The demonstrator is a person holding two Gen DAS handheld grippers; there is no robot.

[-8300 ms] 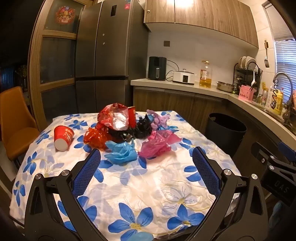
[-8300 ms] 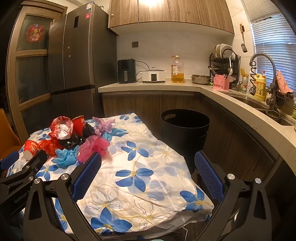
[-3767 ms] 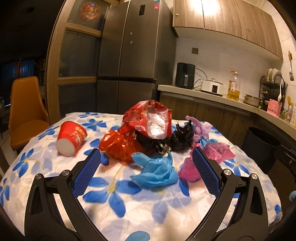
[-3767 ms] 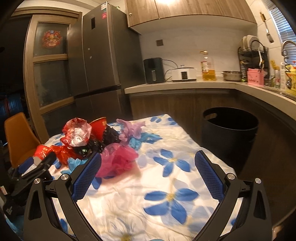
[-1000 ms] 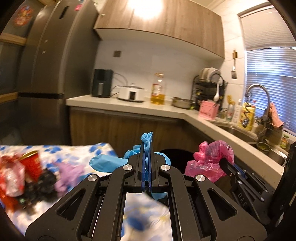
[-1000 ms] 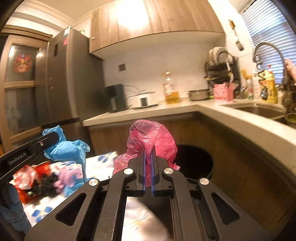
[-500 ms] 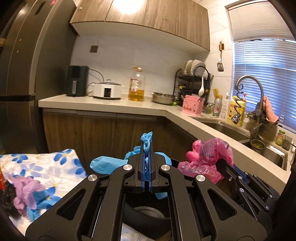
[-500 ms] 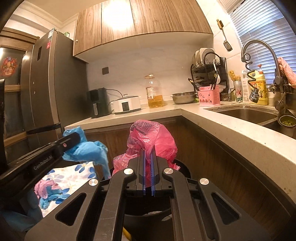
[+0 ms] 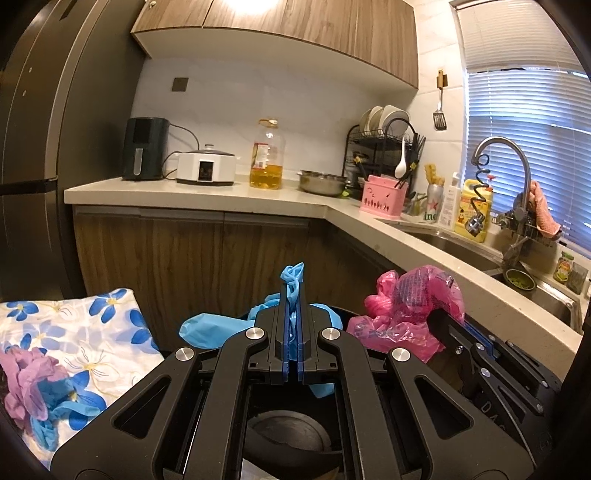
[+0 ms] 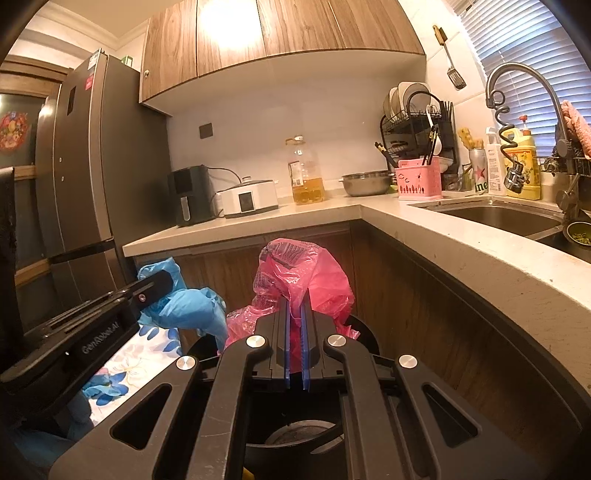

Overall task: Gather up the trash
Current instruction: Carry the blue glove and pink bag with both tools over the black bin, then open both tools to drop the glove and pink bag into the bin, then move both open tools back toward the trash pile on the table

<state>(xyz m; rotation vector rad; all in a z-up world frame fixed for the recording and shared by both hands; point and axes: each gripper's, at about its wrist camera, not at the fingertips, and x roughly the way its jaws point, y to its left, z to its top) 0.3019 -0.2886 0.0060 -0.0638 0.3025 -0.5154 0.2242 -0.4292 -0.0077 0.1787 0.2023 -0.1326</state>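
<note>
Black and round, the trash bin (image 9: 288,435) stands below both grippers, its contents too dim to tell. Above its rim, the left gripper (image 9: 292,295) pinches a blue bag (image 9: 207,328) and the right gripper (image 10: 294,314) clamps a pink bag (image 10: 314,280), both pointing slightly downward.

Warm dim kitchen, ceiling-light glare on cabinets (image 9: 258,14), sharp, fisheye-bent edges

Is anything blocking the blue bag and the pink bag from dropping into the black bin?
Nothing visible. The blue bag and the pink bag hang over the black bin, whose mouth is open below them; each gripper is shut on its bag.
</note>
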